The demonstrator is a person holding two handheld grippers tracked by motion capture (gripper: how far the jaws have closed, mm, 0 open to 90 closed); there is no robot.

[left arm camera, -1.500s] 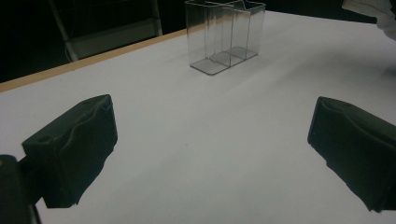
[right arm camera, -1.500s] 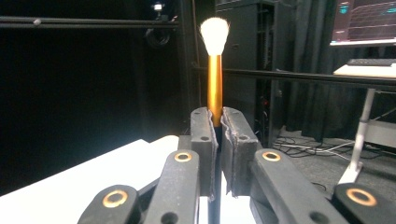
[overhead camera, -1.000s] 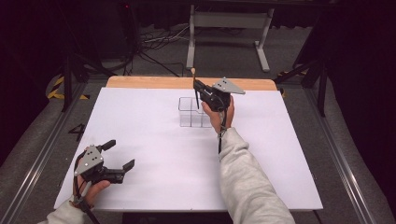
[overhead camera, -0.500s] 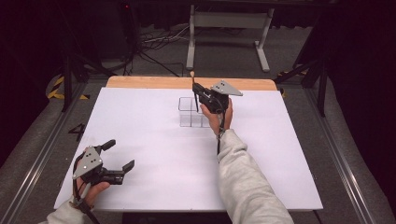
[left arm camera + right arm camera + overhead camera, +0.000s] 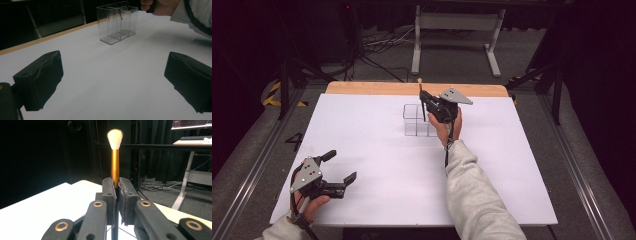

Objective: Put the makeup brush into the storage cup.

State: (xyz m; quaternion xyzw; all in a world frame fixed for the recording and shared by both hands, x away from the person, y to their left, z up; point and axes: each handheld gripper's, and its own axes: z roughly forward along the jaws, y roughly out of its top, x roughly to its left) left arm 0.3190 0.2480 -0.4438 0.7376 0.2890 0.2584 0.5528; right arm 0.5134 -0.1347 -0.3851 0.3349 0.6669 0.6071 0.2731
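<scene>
My right gripper (image 5: pixel 424 103) is shut on a makeup brush (image 5: pixel 115 165) with a gold ferrule and white bristles, held upright with the bristles on top. It hovers over a clear plastic organizer (image 5: pixel 416 121) with several compartments at the far middle of the white table top (image 5: pixel 377 145). In the left gripper view the thin dark handle tip (image 5: pixel 121 15) dips into the organizer (image 5: pixel 117 23). My left gripper (image 5: pixel 341 165) rests near the front left corner, open, with nothing between its jaws (image 5: pixel 112 75).
A wooden strip (image 5: pixel 377 88) runs along the table's far edge. Beyond it stand a white desk frame (image 5: pixel 454 40) and cables on the floor. A monitor and keyboard (image 5: pixel 192 137) sit on a desk behind. Metal rails flank the table.
The right gripper has sunk slightly with the brush toward the organizer. The left gripper has stayed in place, open.
</scene>
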